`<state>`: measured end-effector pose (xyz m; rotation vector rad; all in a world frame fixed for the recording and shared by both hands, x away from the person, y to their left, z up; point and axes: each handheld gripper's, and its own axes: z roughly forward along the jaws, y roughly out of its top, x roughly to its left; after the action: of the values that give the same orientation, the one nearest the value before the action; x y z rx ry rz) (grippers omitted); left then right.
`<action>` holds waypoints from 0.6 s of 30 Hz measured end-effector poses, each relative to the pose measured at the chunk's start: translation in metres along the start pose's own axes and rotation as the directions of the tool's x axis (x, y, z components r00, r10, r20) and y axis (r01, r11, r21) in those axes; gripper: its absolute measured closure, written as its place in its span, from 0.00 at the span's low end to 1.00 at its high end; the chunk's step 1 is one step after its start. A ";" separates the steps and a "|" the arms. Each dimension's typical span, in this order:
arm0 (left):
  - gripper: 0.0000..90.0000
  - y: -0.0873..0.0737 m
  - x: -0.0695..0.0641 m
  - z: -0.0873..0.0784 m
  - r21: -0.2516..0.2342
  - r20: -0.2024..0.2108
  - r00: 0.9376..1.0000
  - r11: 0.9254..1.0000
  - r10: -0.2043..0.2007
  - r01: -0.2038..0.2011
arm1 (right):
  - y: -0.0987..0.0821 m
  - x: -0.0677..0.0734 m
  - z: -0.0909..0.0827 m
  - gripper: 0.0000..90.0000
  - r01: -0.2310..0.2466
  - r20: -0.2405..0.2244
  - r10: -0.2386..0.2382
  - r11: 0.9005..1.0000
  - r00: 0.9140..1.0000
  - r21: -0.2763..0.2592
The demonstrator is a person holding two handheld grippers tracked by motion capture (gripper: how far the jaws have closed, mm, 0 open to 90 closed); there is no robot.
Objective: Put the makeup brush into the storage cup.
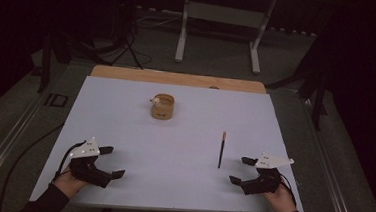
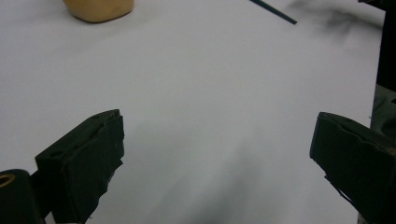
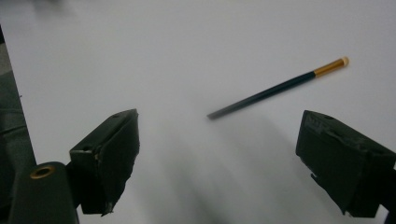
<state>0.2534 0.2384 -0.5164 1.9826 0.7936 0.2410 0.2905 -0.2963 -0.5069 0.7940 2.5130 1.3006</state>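
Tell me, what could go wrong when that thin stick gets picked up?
The thin stick lies flat on the white sheet, so the right gripper, now open beside it, might pinch the sheet or nudge the stick into rolling. Carried toward the wooden cup, its long end could tip that cup over.

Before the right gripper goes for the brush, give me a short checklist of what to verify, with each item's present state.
1. Right gripper open: ok, jaws stand wide with nothing between them.
2. Left gripper open, holding nothing: ok.
3. Brush lying flat and free on the white table cover: ok.
4. Brush ahead of the right gripper with nothing between them: ok.
5. Round wooden container upright, apart from the brush: ok.
6. What the small pale thing at the container's rim is: cannot tell.
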 end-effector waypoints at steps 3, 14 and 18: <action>0.04 0.000 0.000 0.000 0.000 -0.002 1.000 1.000 -0.001 0.001 | 0.000 0.000 -0.001 0.15 0.003 0.004 -0.003 1.000 1.000 -0.004; 0.04 0.001 -0.001 -0.001 -0.018 0.006 1.000 1.000 0.015 -0.015 | 0.003 0.001 -0.005 0.15 0.033 0.015 -0.033 0.999 0.999 -0.039; 0.04 0.002 -0.002 -0.002 -0.023 0.009 1.000 0.999 0.022 -0.022 | 0.006 0.002 -0.008 0.15 0.040 0.021 -0.039 0.997 0.999 -0.061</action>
<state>0.2519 0.2377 -0.5129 1.9706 0.7599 0.2521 0.2874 -0.2979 -0.4971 0.7367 2.4480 1.3434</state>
